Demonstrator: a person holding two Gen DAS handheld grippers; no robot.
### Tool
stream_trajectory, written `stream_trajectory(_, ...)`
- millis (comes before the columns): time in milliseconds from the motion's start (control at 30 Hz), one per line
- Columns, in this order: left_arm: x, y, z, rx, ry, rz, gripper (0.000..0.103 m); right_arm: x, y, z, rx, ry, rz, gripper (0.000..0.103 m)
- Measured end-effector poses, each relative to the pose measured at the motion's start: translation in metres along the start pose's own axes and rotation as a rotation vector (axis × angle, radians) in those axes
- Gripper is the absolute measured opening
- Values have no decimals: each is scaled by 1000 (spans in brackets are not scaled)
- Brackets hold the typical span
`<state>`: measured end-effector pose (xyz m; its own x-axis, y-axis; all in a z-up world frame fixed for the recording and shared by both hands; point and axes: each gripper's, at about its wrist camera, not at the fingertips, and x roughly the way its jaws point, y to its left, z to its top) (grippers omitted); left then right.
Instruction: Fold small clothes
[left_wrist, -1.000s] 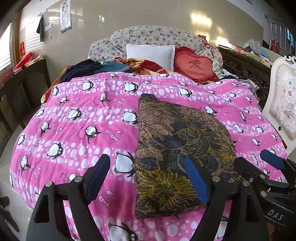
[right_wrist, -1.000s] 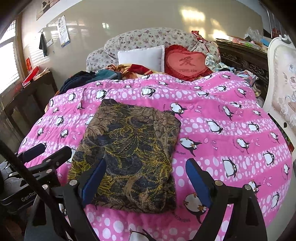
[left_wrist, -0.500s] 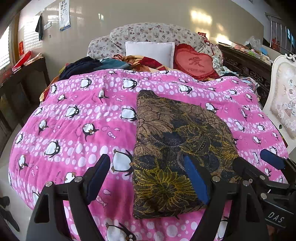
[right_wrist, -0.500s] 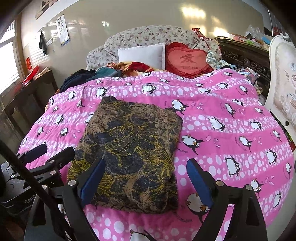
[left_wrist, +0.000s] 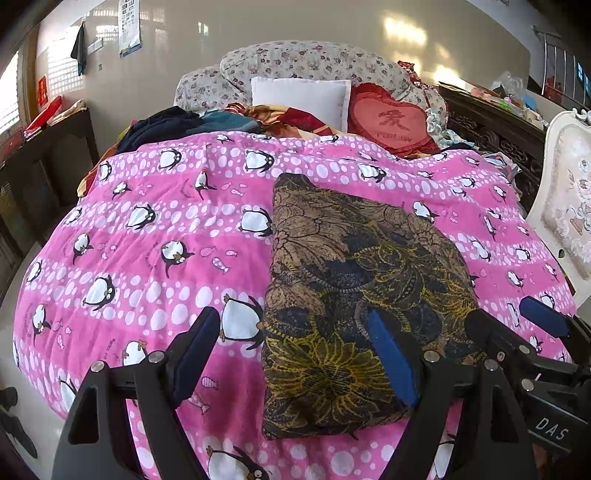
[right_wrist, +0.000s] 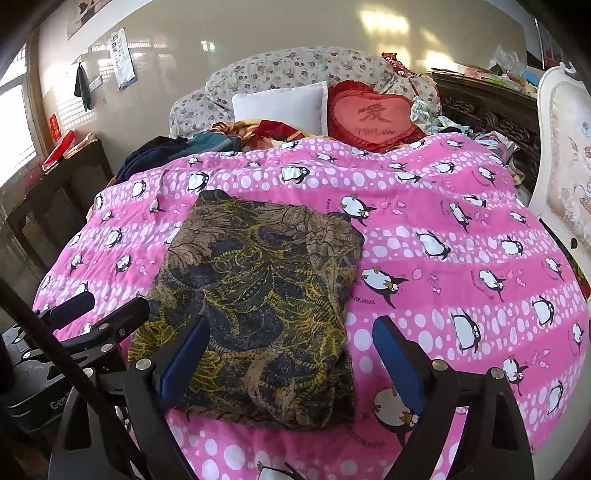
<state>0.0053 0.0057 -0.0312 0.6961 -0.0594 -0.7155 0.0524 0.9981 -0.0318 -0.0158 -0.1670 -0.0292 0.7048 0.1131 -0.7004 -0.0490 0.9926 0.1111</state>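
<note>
A folded garment (left_wrist: 354, 295) with a brown, black and yellow leaf print lies flat on the pink penguin quilt (left_wrist: 155, 229), near the bed's front edge. My left gripper (left_wrist: 295, 354) hangs open over its left edge; the right pad (left_wrist: 391, 358) is above the cloth and the left pad above the quilt. The right gripper (left_wrist: 513, 321) shows at the garment's right side. In the right wrist view the same garment (right_wrist: 258, 295) lies left of centre. There my right gripper (right_wrist: 291, 360) stands open over its near right corner, holding nothing. The left gripper (right_wrist: 101, 308) is at the far left.
A white pillow (left_wrist: 301, 99), a red heart cushion (left_wrist: 391, 118) and a heap of dark clothes (left_wrist: 166, 125) lie at the head of the bed. A white upholstered chair (left_wrist: 569, 221) stands at the right, dark wooden furniture (left_wrist: 44, 158) at the left.
</note>
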Motion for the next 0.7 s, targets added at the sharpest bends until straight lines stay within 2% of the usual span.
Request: stream_trajectory(700, 7, 2, -1, -9, 1, 0, 81, 6, -1, 0, 7, 13, 9, 93)
